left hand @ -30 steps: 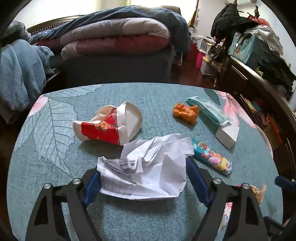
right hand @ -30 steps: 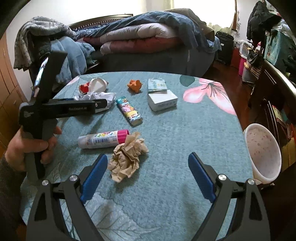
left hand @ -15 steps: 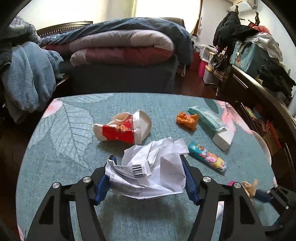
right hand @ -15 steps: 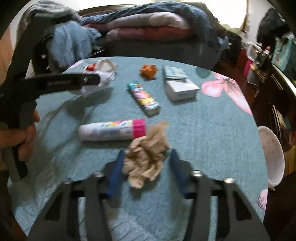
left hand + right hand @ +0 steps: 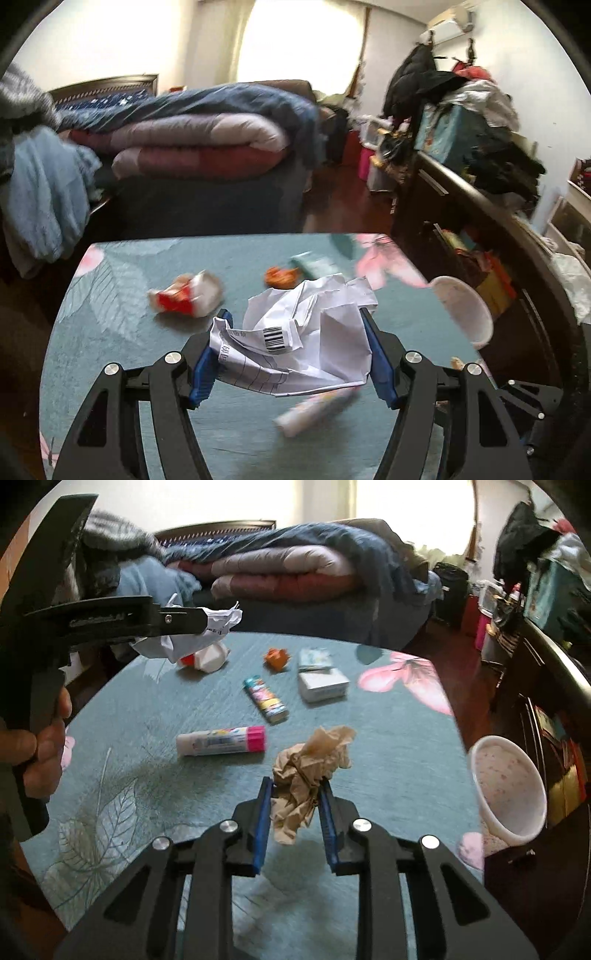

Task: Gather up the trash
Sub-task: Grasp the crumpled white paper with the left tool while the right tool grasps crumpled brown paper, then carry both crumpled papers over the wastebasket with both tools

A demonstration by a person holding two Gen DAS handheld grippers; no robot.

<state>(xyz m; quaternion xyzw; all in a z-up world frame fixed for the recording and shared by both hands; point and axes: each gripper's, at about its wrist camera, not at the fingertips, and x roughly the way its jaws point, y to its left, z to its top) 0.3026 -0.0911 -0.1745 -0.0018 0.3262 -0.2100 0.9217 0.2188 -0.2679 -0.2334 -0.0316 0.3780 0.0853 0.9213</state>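
- My left claw [image 5: 293, 354] pinches a crumpled white paper sheet with a printed barcode [image 5: 308, 339] between its blue pads [image 5: 207, 365], and the sheet is lifted clear of the round teal worktop with leaf and flower print [image 5: 110, 332].
- That sheet hides part of what lies behind it: only an edge of an orange crumpled wrapper [image 5: 280, 276] and of a pale green packet [image 5: 312, 263] shows past its top, both blurred.
- A red and white crushed paper cup [image 5: 186, 297] lies to the left on the worktop, smeared by motion so its print cannot be read.
- Below the white sheet a white tube with a pink cap [image 5: 314, 408] shows as a blur, partly covered.
- My right claw [image 5: 295, 814] is pressed onto a crumpled brown paper wad [image 5: 308, 771], which sticks up and forward past the pads; whether it touches the worktop I cannot tell.
- From the right wrist view my left hand [image 5: 40, 749] grips the black handle at the left edge, held raised and level, most of my arm cut off.
- A white bin with pink speckles [image 5: 511, 790] stands beside the worktop's right edge, partly cut by the rim.
- A colourful snack wrapper [image 5: 266, 700] and a white box [image 5: 323, 686] lie further back.
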